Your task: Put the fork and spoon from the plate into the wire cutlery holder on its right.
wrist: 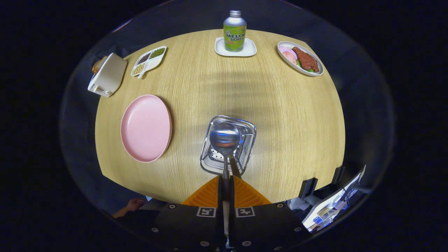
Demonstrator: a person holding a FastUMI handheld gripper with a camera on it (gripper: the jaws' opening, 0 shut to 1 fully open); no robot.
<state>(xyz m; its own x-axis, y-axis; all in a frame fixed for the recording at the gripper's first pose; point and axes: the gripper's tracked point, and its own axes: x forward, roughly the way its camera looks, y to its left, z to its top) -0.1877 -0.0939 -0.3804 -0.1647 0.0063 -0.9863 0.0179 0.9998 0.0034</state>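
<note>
Light oak-grain round table (280, 115) is seen from above. Gripper (226, 182) is clenched on the handle of a shiny steel spoon (224, 137), bowl held over the square chrome wire cutlery holder (245, 154) near the table's front edge. Fork cannot be made out. Round pink plate (146, 128) sits bare toward the left edge, apart from the holder.
</note>
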